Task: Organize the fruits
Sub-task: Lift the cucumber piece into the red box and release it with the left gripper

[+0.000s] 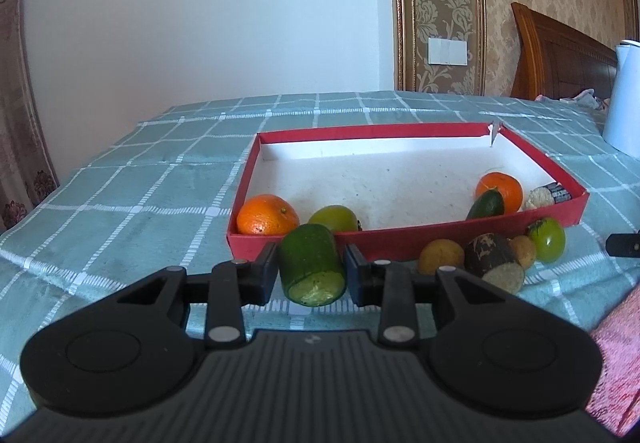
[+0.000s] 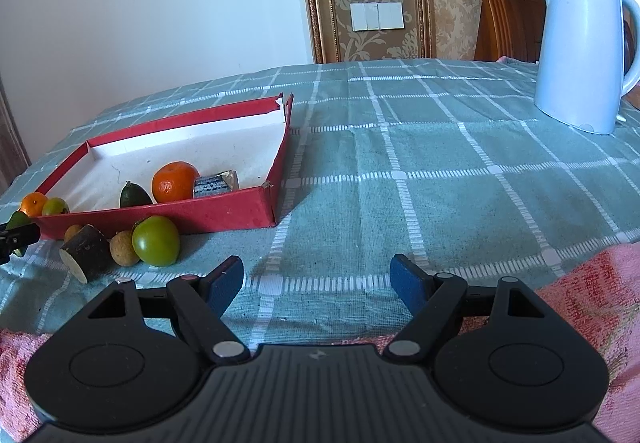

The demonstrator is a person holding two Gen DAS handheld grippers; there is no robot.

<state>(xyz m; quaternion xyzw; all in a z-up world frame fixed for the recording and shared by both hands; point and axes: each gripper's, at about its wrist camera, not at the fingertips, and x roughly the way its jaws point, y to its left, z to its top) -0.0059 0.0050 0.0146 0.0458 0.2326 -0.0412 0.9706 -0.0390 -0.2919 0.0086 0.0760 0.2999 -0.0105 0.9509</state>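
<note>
- Nearest the lens: my left claw [image 1: 311, 271], clamped on a green cucumber chunk [image 1: 312, 269], cut face toward the camera, held just short of the red tray [image 1: 400, 241] near wall.
- Right claw [image 2: 316, 281] stands apart, nothing between the pads, hovering over bare checked cloth on the bench [image 2: 400, 163] at the near edge.
- In the tray: orange [image 1: 267, 215] and a yellow-green fruit [image 1: 334, 218] at the near-left corner, around 12 o'clock from my left claw; second orange [image 1: 500, 191], a small dark green piece [image 1: 486, 204] and a wrapped block [image 1: 546, 195] at the near-right corner.
- Loose outside the near wall, about 2 o'clock from left claw: green tomato [image 1: 548, 239], dark cut root chunk [image 1: 494, 259], two small brown fruits, one each side of it.
- White kettle [image 2: 580, 55] well apart, 1 o'clock in right view.
- Step, my call: carrying the chunk to the tray.
- Next needs lifting it over the wall and releasing on bare floor, clear of the orange; then the right claw takes the tomato cluster.
</note>
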